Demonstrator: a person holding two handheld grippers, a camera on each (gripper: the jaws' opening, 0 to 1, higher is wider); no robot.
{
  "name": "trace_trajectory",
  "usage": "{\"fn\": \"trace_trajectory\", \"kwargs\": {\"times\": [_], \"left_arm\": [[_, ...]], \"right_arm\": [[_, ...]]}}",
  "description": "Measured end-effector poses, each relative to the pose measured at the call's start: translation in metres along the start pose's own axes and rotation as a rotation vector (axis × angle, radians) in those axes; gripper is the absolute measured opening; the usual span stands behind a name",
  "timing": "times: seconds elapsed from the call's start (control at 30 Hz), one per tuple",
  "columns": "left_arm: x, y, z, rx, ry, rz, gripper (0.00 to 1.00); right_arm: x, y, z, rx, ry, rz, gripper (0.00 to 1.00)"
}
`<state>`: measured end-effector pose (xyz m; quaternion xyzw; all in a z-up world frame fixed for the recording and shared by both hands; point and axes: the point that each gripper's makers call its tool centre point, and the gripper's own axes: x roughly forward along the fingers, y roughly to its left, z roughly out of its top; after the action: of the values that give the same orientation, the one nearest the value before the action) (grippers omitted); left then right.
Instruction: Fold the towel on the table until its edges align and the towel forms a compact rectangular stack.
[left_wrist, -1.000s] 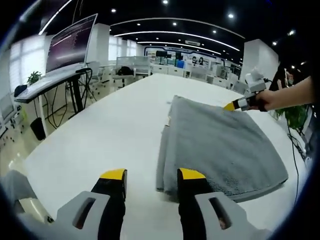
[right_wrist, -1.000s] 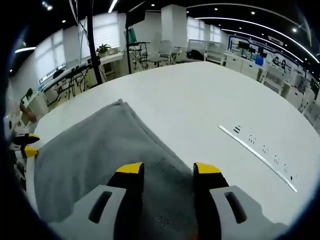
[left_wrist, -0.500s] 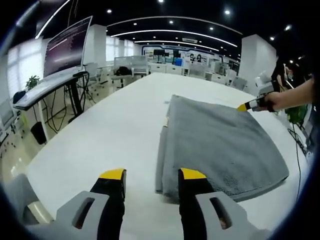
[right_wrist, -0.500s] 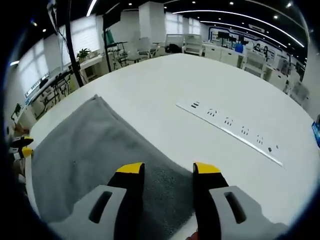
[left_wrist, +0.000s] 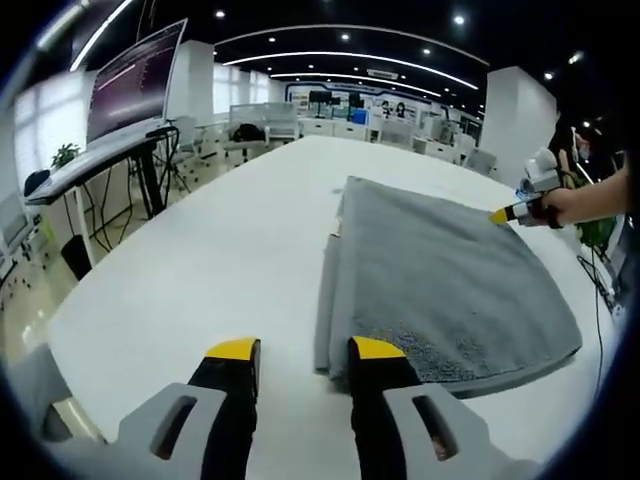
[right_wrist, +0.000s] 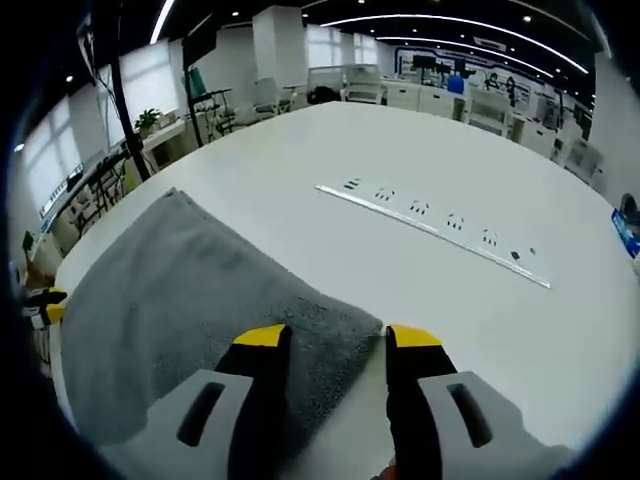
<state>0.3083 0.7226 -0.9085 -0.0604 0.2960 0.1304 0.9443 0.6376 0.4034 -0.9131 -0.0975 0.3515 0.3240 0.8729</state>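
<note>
A grey towel (left_wrist: 440, 280) lies folded flat on the white table (left_wrist: 220, 260), with a doubled edge along its left side. My left gripper (left_wrist: 304, 352) is open and low over the table, and the towel's near corner sits just ahead of its jaws. A hand (left_wrist: 590, 198) holds the right gripper (left_wrist: 518, 212) at the towel's far right edge. In the right gripper view the towel (right_wrist: 190, 290) spreads to the left. My right gripper (right_wrist: 338, 338) is open with the towel's corner lying between its fingertips. The left gripper (right_wrist: 45, 305) shows small at the left edge.
A recessed power strip (right_wrist: 430, 215) runs across the table beyond the towel. A standing desk with a large monitor (left_wrist: 135, 85) is off the table's left side. The table's near edge (left_wrist: 60, 330) lies close to my left gripper. Office desks and chairs fill the background.
The right gripper has travelled along the towel's edge to its corner, bringing the power strip closer in its view. The left gripper's jaws have narrowed slightly. The towel has not moved.
</note>
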Motion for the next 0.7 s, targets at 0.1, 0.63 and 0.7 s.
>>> {"fn": "trace_trajectory", "kwargs": {"times": [0.1,0.63,0.7], "left_arm": [[0.000,0.000,0.000,0.009,0.003,-0.002,0.35],[0.005,-0.018,-0.001,0.014,-0.034,-0.024,0.10],[0.006,-0.020,-0.001,0.024,-0.027,-0.035,0.09]], "right_arm": [[-0.002,0.001,0.001,-0.010,-0.014,-0.003,0.39],[0.001,0.017,0.001,-0.059,-0.099,0.083,0.08],[-0.002,0.020,0.001,-0.070,-0.095,0.087,0.07]]}}
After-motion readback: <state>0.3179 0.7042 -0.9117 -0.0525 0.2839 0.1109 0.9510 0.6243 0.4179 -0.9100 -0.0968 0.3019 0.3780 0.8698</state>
